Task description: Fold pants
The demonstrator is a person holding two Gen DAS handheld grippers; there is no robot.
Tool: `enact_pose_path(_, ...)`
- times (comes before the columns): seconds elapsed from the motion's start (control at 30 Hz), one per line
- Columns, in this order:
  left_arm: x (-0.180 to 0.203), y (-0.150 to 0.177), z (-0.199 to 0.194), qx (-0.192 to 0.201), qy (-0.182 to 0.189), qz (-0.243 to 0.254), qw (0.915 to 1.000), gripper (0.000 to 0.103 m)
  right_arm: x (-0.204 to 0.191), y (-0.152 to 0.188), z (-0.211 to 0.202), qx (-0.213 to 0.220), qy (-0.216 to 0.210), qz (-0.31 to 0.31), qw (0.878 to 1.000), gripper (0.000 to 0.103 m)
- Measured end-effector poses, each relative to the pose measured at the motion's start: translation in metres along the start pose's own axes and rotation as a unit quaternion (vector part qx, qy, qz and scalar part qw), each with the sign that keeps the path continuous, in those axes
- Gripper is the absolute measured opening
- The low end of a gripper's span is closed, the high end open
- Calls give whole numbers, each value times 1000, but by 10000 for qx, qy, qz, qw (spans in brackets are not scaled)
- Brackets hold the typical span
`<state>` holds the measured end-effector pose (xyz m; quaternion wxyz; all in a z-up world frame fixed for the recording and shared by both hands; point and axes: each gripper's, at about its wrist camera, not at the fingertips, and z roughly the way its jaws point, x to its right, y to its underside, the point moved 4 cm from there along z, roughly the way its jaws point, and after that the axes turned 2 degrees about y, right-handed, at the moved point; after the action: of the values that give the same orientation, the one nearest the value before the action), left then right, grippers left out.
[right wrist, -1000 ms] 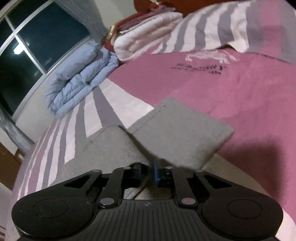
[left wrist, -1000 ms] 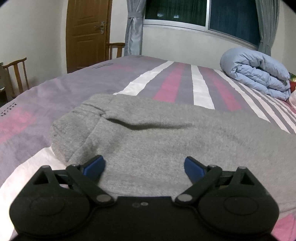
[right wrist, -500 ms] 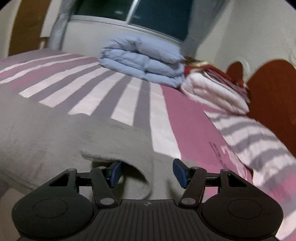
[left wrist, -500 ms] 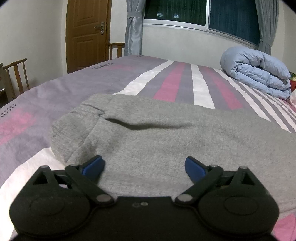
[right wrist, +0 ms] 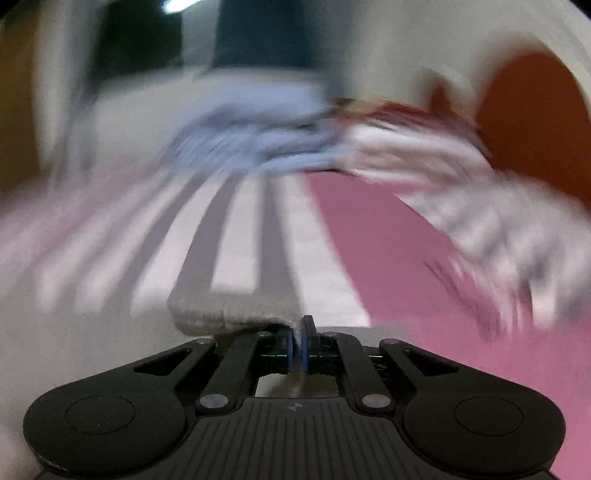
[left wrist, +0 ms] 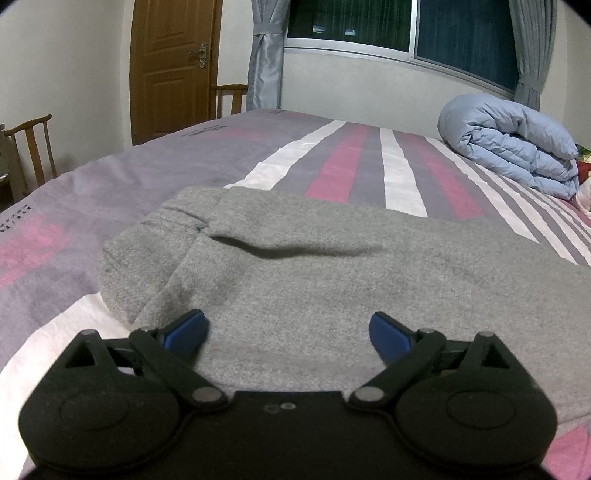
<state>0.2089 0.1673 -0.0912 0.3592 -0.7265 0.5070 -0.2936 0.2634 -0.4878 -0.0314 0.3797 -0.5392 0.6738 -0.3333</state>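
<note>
The gray pants lie spread out on a big bed with a striped cover in pink, purple and white. In the left wrist view the soft gray cloth fills the middle, with a bunched, thicker part at its left end and a long dark crease across the top. The left gripper hangs just over the near edge of the pants. Its two blue fingertips stand far apart, with nothing pinched between them, and only gray cloth shows below the gap. Farther back on the bed, toward the right, sits a rolled-up light blue quilt. Behind the bed there is a brown wooden door, a dark window with gray curtains, and a wooden chair at the left wall. The right wrist view is very blurry, so the room behind looks smeared. Still, the right gripper is sharp, and its blue pads are squeezed tight together. A thin edge of gray pants cloth is caught between them, and that fold of cloth sticks out to the left, lifted a little off the striped bed cover. Past it the blurry blue quilt and a pile of white and pink bedding can just be made out near a reddish-brown headboard.
</note>
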Motion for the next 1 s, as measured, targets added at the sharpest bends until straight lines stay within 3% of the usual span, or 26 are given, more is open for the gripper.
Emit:
enact_pose_path(0.03, 0, 0, 0, 0, 3, 0, 10000, 91, 22, -2, -8, 60, -58, 861, 9963, 5)
enact_pose_path(0.1, 1, 0, 0, -4, 9, 10, 10000, 91, 70, 16, -14, -80, -374, 2817, 9587, 5)
enact_pose_path(0.13, 1, 0, 0, -7, 13, 11, 10000, 91, 80, 27, -12, -199, -384, 3182, 9470, 5)
enact_pose_path(0.27, 0, 0, -1, -13, 23, 19, 10000, 92, 95, 62, 3, -679, -222, 3393, 9380, 5)
enact_pose_path(0.43, 1, 0, -1, -23, 27, 28, 10000, 92, 114, 68, 8, -634, -276, 3844, 9206, 7)
enact_pose_path(0.5, 1, 0, -1, -27, 25, 32, 10000, 92, 125, 67, 4, -523, -184, 4038, 9132, 15)
enact_pose_path(0.57, 1, 0, -1, -27, 24, 33, 10000, 92, 135, 66, 0, -434, -125, 4168, 9079, 15)
enact_pose_path(0.77, 2, -1, 0, -33, 19, 46, 10000, 92, 139, 59, -3, -439, -141, 3853, 9217, 13)
enact_pose_path(0.93, 2, 0, 0, -32, 11, 56, 10000, 92, 147, 66, 3, -508, -33, 3961, 9168, 13)
enact_pose_path(0.97, 2, 0, 1, -35, 12, 57, 10000, 92, 150, 66, -2, -422, -18, 4023, 9145, 15)
enact_pose_path(1.0, 2, -1, 1, -35, 17, 54, 10000, 92, 154, 65, -8, -332, 34, 4117, 9107, 26)
